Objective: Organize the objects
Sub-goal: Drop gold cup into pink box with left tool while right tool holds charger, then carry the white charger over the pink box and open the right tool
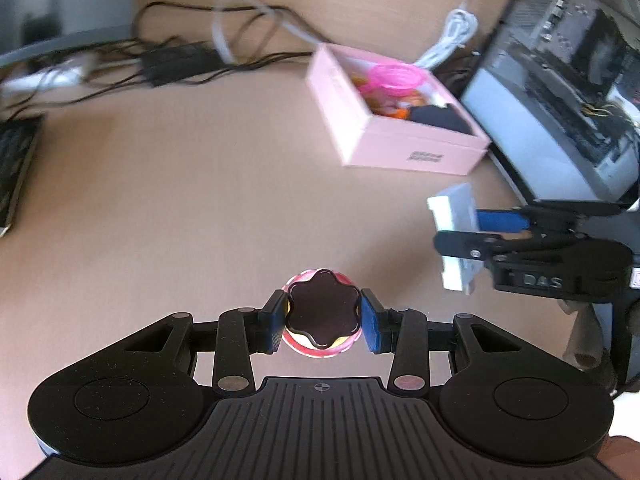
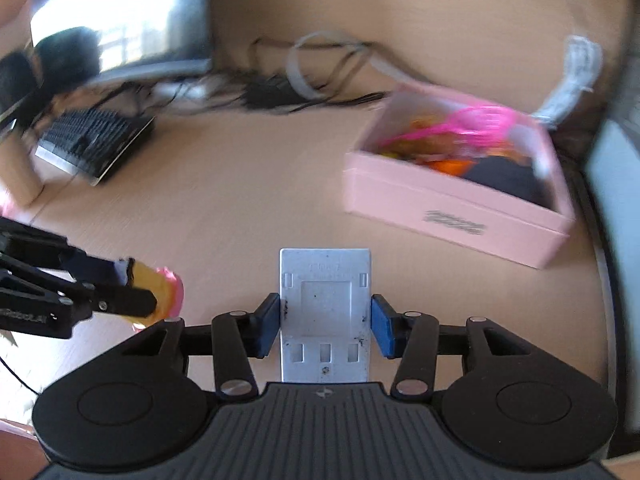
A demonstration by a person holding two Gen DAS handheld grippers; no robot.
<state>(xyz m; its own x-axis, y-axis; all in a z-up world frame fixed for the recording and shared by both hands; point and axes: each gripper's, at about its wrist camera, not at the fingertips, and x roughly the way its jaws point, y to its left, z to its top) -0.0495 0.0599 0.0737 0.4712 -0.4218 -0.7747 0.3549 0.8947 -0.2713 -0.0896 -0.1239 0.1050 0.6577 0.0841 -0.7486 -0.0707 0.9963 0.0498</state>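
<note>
My left gripper (image 1: pixel 323 320) is shut on a small round pink jar (image 1: pixel 322 310) with a dark flower-shaped lid, held above the tan desk. In the right wrist view that jar (image 2: pixel 166 292) shows pink and yellow at the left gripper's (image 2: pixel 138 290) tips. My right gripper (image 2: pixel 325 320) is shut on a flat white plastic plate (image 2: pixel 325 292) with slots near its base. The left wrist view shows this plate (image 1: pixel 452 212) edge-on in the right gripper (image 1: pixel 458 234), at the right. An open pink box (image 1: pixel 340 112) (image 2: pixel 440 208), holding several colourful items, sits ahead of both grippers.
A black keyboard (image 2: pixel 92 140) lies at the far left under a monitor (image 2: pixel 120 20). Tangled black cables (image 1: pixel 180 60) and a coiled white cable (image 1: pixel 452 36) run behind the box. A second screen (image 1: pixel 560 100) stands right of the box.
</note>
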